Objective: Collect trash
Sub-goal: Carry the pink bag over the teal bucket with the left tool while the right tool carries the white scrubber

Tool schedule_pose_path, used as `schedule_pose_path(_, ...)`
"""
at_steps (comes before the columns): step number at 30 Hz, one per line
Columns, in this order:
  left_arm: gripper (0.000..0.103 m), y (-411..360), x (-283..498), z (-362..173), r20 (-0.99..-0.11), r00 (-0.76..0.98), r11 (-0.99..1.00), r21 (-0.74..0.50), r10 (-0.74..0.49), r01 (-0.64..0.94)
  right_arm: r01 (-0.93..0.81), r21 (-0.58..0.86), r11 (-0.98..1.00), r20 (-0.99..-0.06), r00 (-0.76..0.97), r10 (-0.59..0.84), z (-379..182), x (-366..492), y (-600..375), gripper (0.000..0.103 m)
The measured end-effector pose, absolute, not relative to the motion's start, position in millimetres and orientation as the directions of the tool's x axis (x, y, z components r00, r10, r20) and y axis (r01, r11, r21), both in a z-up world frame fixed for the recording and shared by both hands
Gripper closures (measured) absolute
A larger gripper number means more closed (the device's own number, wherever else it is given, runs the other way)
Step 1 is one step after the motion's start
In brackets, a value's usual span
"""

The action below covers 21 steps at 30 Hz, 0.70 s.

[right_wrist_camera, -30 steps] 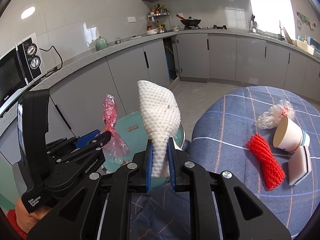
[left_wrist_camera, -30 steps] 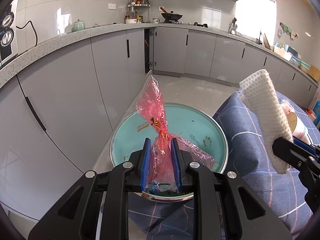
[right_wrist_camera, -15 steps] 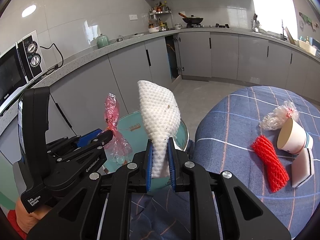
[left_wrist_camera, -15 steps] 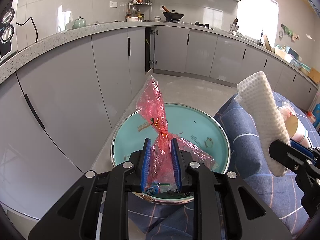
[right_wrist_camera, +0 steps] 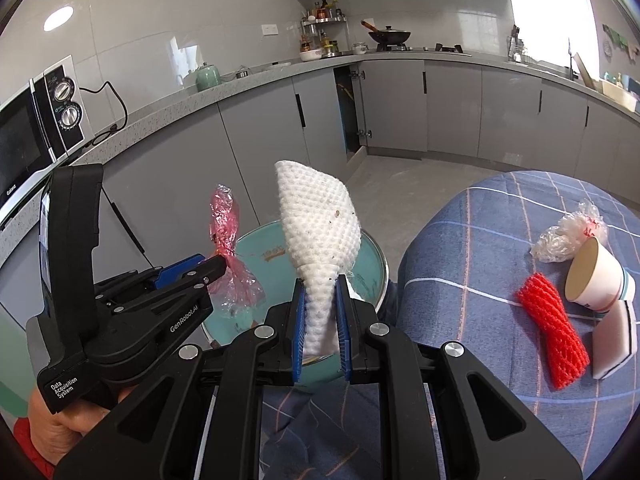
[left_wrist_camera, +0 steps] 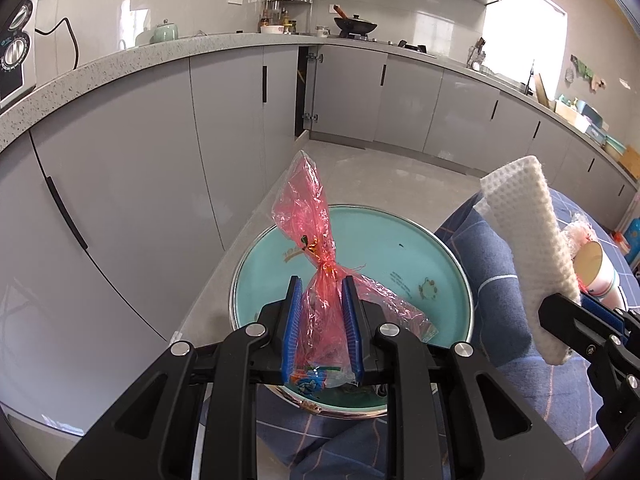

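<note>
My left gripper point(left_wrist_camera: 321, 304) is shut on a red plastic wrapper point(left_wrist_camera: 316, 240) and holds it over a teal basin point(left_wrist_camera: 424, 264) with a metal rim. My right gripper point(right_wrist_camera: 321, 304) is shut on a white foam net sleeve point(right_wrist_camera: 320, 224), also above the basin point(right_wrist_camera: 372, 256). The sleeve shows at the right of the left wrist view point(left_wrist_camera: 528, 248), and the wrapper point(right_wrist_camera: 226, 236) shows in the right wrist view. On the blue checked tablecloth point(right_wrist_camera: 472, 264) lie a red foam net point(right_wrist_camera: 554, 340), a paper cup point(right_wrist_camera: 596, 276), a clear plastic bag point(right_wrist_camera: 568, 232) and a white sponge point(right_wrist_camera: 616, 340).
The basin stands at the table's left edge, beside grey kitchen cabinets point(left_wrist_camera: 140, 168). A worktop point(right_wrist_camera: 240, 84) runs behind with a microwave point(right_wrist_camera: 36, 124), a kettle and a wok. Open floor point(left_wrist_camera: 384, 176) lies beyond the basin.
Both grippers have kept their hold and have shifted slightly with their trash above the basin. Nothing was let go.
</note>
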<state>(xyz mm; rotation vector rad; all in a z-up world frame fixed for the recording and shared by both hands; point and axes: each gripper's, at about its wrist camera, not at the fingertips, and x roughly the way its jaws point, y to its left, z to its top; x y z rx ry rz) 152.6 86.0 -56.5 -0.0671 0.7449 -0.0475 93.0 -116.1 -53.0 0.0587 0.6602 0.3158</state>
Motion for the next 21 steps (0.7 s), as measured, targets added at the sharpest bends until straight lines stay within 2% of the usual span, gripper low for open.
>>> schedule_pose_path(9, 0.082, 91, 168, -56, -0.687, 0.722, 0.996, -0.081, -0.078, 0.031, -0.265, 0.162, 0.951, -0.599, 0.739, 0.308, -51, 111, -111, 0.088)
schedule_pose_path(21, 0.082, 91, 186, -80, -0.731, 0.676, 0.995, -0.1, -0.093, 0.029, -0.247, 0.204, 0.947, -0.66, 0.68, 0.319, -78, 136, -104, 0.088)
